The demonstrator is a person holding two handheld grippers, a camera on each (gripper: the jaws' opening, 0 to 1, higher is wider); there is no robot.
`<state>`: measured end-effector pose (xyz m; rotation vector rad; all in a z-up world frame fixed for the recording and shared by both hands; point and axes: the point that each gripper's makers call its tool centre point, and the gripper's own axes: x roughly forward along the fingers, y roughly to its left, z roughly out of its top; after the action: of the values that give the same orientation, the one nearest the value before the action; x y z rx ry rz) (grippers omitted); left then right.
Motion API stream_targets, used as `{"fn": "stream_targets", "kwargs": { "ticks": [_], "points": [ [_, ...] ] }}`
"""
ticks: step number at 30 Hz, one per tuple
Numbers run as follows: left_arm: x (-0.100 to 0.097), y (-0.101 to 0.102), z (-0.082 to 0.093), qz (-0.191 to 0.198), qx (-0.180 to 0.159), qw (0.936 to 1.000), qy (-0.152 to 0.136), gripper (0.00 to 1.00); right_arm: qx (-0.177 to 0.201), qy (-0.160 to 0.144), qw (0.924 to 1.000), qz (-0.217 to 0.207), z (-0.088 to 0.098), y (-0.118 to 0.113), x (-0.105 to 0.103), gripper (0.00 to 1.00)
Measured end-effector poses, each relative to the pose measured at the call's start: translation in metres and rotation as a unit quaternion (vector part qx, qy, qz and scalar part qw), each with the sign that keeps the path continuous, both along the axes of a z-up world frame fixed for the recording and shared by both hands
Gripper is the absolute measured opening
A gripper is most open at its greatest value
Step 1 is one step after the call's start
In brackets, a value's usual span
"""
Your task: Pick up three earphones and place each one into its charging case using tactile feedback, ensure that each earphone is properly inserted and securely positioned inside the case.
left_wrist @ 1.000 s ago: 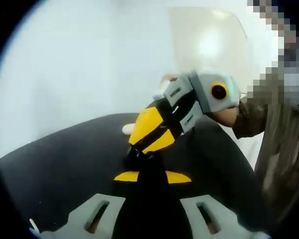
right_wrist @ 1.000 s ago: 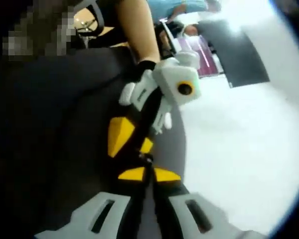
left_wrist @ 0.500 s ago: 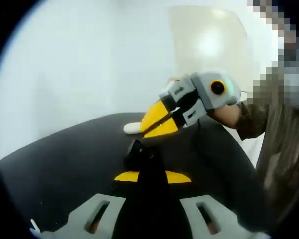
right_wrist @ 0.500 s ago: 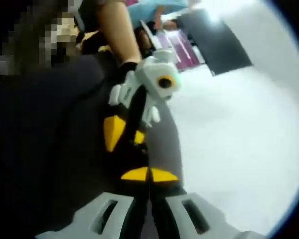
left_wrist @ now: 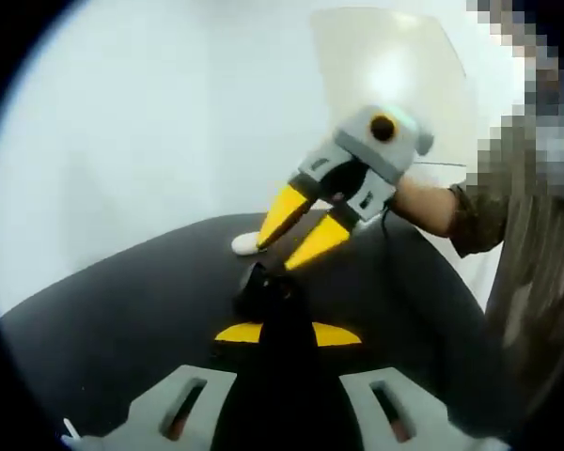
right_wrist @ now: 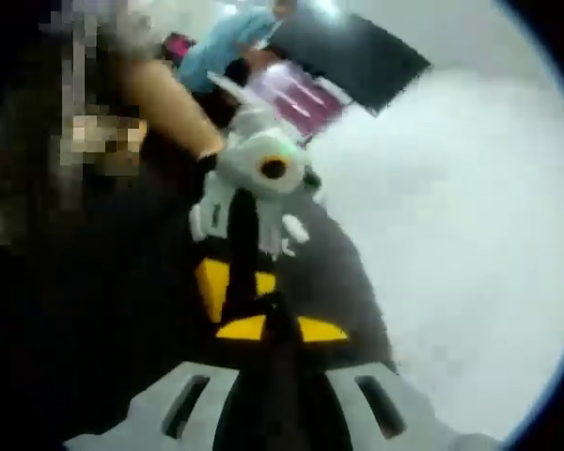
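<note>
My left gripper [left_wrist: 284, 334], grey-bodied with yellow-tipped jaws, is clenched on a small black charging case [left_wrist: 263, 293] that pokes out just past the tips, above the round black mat [left_wrist: 122, 310] on the white table [left_wrist: 122, 141]; that grip looks the same as half a second ago. What has changed is my right gripper [left_wrist: 299, 237]: a second ago its yellow jaws were pressed together down against the case, half a second ago it had lifted clear with the jaws still nearly together, and now it hangs above and behind the case with the jaws spread apart and nothing visible between them. A small white earphone [left_wrist: 246, 243] lies on the far edge of the mat, just beside the nearer right jaw tip; I cannot tell whether they touch. In the right gripper view my own jaw tips [right_wrist: 280, 329] show yellow at either side of a dark blur, and the left gripper [right_wrist: 233, 282] sits close ahead, its grey body pointing down toward them. That view has swung since before, so the dark rectangular panel [right_wrist: 348, 56] on the table now sits higher in it. A person's olive sleeve [left_wrist: 475, 221] reaches in behind my right gripper.
</note>
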<state>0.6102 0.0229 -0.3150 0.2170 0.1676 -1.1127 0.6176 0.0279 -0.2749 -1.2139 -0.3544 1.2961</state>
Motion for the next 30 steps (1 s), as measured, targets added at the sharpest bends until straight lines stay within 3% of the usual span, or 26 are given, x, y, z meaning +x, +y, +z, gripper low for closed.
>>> {"fn": "stream_targets", "kwargs": {
  "ticks": [2,3,4,7,8,11,19,22,27,30],
  "points": [
    [0.0,0.0,0.0,0.0,0.0,1.0,0.0,0.14,-0.067,-0.089,0.9937,0.009,-0.008,-0.002,0.006,0.13],
    [0.002,0.002,0.0,-0.001,0.0,1.0,0.0,0.14,-0.085,-0.11,0.9902,0.011,-0.009,-0.002,0.008,0.12],
    [0.002,0.002,0.0,-0.001,-0.001,1.0,0.001,0.14,-0.096,-0.12,0.9878,0.02,-0.009,0.0,0.008,0.12],
    [0.003,0.002,0.0,-0.001,-0.001,1.0,0.003,0.14,-0.098,-0.111,0.988,0.043,-0.007,0.006,0.002,0.14],
    [0.003,0.002,0.0,-0.001,-0.001,1.0,0.003,0.14,-0.104,-0.124,0.9854,0.053,-0.005,0.008,0.001,0.15],
    [0.004,0.002,0.0,-0.001,-0.001,1.0,0.003,0.14,-0.143,-0.164,0.974,0.064,-0.008,0.01,0.003,0.16],
    [0.004,0.002,-0.001,-0.001,-0.001,1.0,0.006,0.14,-0.22,-0.218,0.9453,0.102,-0.014,0.014,-0.002,0.12],
    [0.004,0.002,-0.001,-0.001,-0.001,1.0,0.007,0.14,-0.216,-0.215,0.9473,0.097,-0.014,0.015,-0.001,0.12],
    [0.005,0.002,-0.001,0.0,-0.003,1.0,0.007,0.14,-0.159,-0.183,0.9676,0.07,-0.009,0.011,0.002,0.09],
    [0.006,0.002,-0.001,0.001,-0.003,1.0,0.008,0.15,-0.137,-0.176,0.9729,0.059,-0.007,0.008,0.003,0.07]
  ]
}}
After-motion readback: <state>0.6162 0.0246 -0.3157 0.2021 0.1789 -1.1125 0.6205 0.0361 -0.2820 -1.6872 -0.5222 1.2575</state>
